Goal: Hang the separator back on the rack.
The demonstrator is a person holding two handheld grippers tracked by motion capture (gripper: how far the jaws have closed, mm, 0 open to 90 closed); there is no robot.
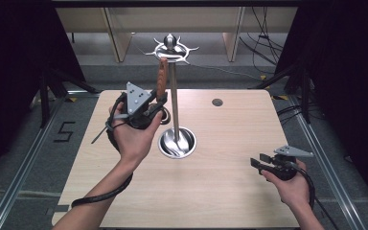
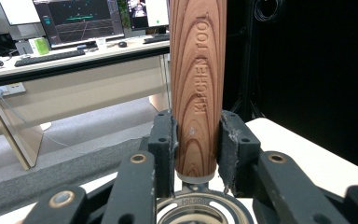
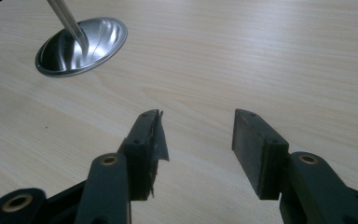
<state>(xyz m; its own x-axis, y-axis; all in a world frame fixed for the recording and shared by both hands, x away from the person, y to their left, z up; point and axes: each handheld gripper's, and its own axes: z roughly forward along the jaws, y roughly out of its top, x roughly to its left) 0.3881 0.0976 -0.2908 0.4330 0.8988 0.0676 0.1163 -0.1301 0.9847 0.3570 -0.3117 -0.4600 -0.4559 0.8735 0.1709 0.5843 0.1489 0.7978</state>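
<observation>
Near the far left part of the table [image 1: 230,191], we hold a kitchen tool by its wooden handle [image 2: 198,88] in our left gripper [image 1: 159,101]. Both black pads are pressed tight on the low end of that handle, one on each side. The handle stands almost straight up, with its long way running from the pads up toward the hook ring [image 1: 171,49] at the top of the shiny stand [image 1: 174,100]. The top of the handle is just beside that ring, a little to its left, so we think the next move is a small slide toward the ring to hang the tool there. The stand's round base [image 3: 81,45] sits near the middle of the table, just right of our left hand. Our right gripper [image 3: 196,140] waits low over the near right corner, well apart from the stand, with its jaws wide apart and nothing between them. So the left hand is much nearer and should do the hanging.
</observation>
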